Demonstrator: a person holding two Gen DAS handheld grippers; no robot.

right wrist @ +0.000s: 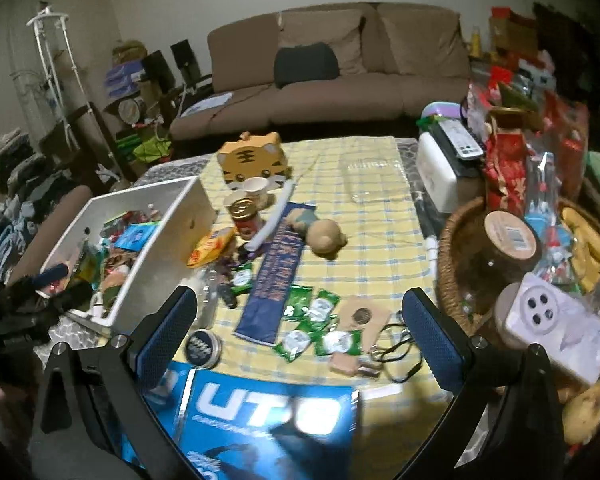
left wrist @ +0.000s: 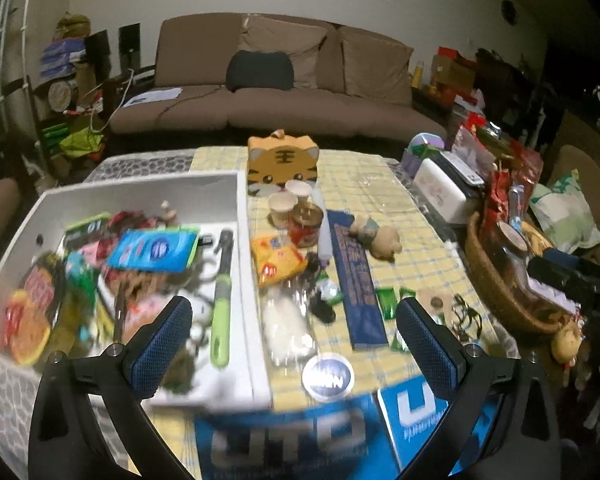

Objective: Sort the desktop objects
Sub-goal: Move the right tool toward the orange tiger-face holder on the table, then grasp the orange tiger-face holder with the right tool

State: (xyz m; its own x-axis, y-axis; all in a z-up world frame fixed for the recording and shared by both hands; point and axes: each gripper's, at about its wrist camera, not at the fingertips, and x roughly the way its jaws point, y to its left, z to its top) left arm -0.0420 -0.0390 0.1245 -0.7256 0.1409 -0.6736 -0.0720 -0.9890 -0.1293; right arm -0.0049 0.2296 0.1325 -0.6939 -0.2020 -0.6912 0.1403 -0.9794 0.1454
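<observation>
"UTO" on blue booklet (right wrist: pixel 268 412)

A matt yellow checked cloth (right wrist: pixel 364 248) covers the worktop. The brown woven wicker basket (right wrist: pixel 452 264) looks rough. The round gold-lidded metal can (right wrist: pixel 246 216) and blue paper magazine (right wrist: pixel 272 420) shine glossy.

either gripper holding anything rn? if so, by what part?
Nothing held. The left gripper and right gripper are both open, with no object between the fingers, above the cluttered table.

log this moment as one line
left tongs: open, empty | right tongs: open, empty | white bin: partly filled | green packets: loose on table
</observation>
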